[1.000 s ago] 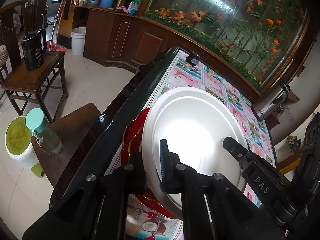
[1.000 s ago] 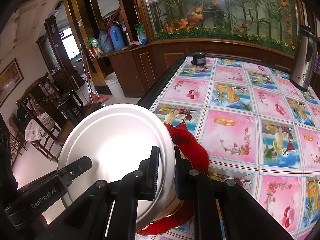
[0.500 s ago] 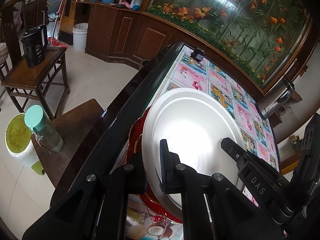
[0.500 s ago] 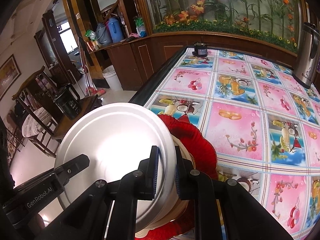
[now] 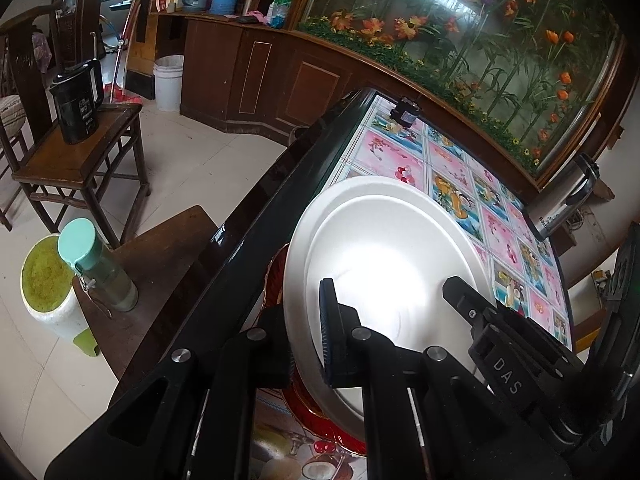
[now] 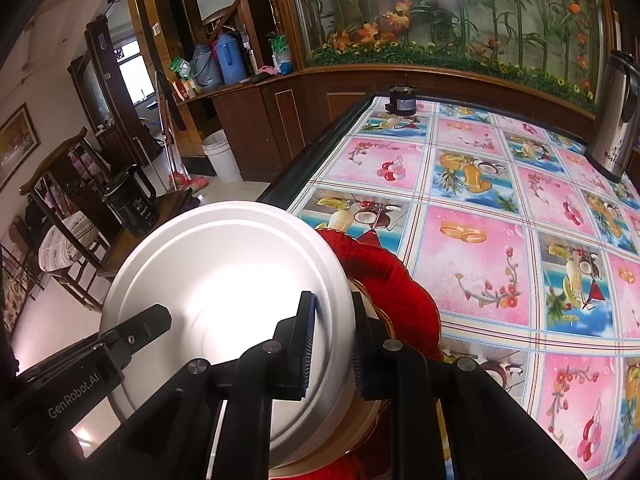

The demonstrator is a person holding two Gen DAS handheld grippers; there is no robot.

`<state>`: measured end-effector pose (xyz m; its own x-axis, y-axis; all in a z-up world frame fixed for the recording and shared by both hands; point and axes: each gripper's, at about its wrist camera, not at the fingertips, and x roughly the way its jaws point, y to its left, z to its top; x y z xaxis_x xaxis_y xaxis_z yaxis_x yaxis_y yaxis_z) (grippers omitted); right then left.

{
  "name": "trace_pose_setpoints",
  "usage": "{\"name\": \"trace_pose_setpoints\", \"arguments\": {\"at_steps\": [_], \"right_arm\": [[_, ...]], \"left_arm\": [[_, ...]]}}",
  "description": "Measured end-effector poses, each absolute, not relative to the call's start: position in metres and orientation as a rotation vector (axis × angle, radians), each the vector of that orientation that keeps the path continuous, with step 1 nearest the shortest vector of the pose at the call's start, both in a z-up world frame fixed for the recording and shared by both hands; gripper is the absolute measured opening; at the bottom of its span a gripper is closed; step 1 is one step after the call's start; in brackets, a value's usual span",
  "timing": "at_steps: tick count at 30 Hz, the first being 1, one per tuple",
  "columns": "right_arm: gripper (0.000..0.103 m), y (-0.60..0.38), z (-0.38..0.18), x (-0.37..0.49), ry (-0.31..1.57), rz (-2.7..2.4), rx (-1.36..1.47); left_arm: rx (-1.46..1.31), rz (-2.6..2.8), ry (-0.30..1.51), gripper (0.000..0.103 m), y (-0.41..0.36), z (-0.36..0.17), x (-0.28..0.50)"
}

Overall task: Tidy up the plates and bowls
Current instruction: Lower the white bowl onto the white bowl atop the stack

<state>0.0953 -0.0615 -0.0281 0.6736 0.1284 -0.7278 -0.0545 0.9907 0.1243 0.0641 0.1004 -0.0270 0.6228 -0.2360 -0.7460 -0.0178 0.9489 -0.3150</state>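
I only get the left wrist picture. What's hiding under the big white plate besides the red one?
Observer: In the right wrist view, a cream dish sits between the white plate and the red plate.
Operator: Where's the other hand-held gripper holding?
Observer: The right hand-held gripper has the white plate's near right rim between its two pads.
Operator: Anything on the wall?
Observer: A framed picture hangs at the far left.

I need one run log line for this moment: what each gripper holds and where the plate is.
left gripper: shut on white plate rim | right gripper: astride opposite rim | plate: over red plate, table edge
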Motion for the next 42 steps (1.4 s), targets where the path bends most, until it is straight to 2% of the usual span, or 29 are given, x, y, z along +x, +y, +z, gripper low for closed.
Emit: {"name": "trace_pose_setpoints", "arguments": {"at_steps": [10,15,19,23,28,42], "right_arm": [[0.021,-0.063,-0.036,0.099,0.846,0.107,0.101],[0.021,-0.062,-0.039,0.099,0.854,0.108,0.099],[0.021,-0.064,-0.04,0.099,0.856,0.11,0.103],[0.021,-0.064,-0.04,0.099,0.857,0.111,0.103],[0.021,-0.065,-0.041,0.098,0.859,0.106,0.107],[0.024,-0.087,-0.026,0.093,0.826,0.135,0.209]], "left_arm": [[-0.279,-0.13,0.871,0.012,0.101,-0.014,0.061],[-0.25,-0.1,0.844,0.021,0.105,-0.006,0.057],[-0.275,-0.112,0.839,0.022,0.115,0.0,0.054],[-0.281,-0.092,0.807,0.028,0.123,0.011,0.05],[-0.276,-0.04,0.745,0.028,0.13,0.022,0.043],[-0.263,-0.075,0.841,0.028,0.12,0.0,0.057]]}}
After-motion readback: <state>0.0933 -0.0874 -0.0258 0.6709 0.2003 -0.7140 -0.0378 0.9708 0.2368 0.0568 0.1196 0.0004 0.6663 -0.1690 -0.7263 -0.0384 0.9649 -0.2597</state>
